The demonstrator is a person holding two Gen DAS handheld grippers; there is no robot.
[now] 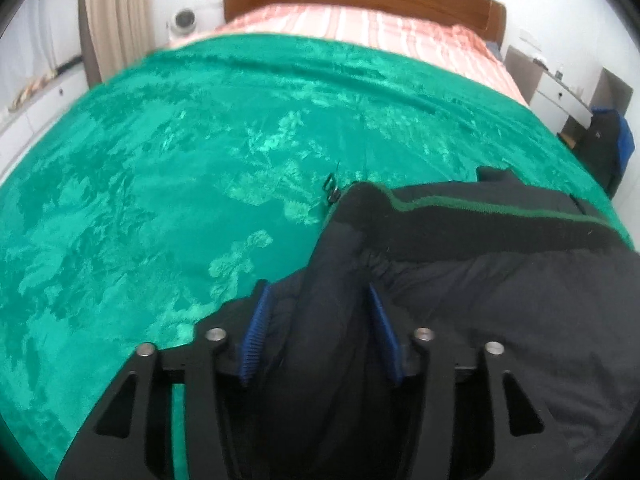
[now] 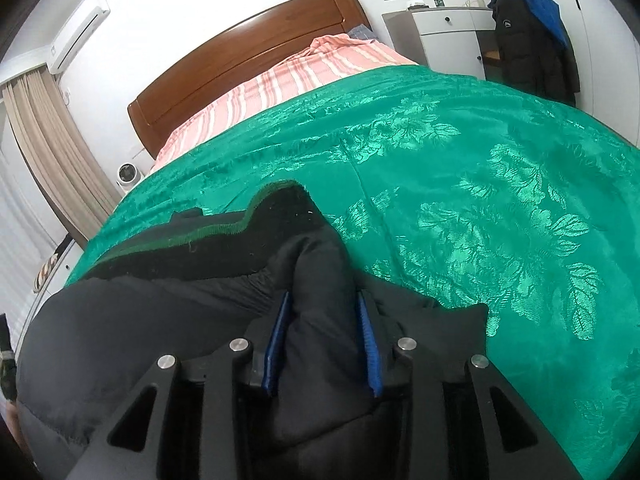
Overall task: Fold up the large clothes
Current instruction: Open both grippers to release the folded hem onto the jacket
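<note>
In the left wrist view the left gripper (image 1: 318,300) has its jaws parted loosely around a fold of the dark jacket (image 1: 500,280) lying on the green bedspread (image 1: 140,180), while in the right wrist view the right gripper (image 2: 322,312) straddles another fold, jaws narrowly apart.

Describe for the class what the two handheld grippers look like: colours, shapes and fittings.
Both match. The left gripper and right gripper each have a black body with angular triangular cut-outs, four round silver bolt heads across the top, and two flat fingers faced with ribbed blue pads. No cables or markings show, and no sleeves are clearly visible.
</note>
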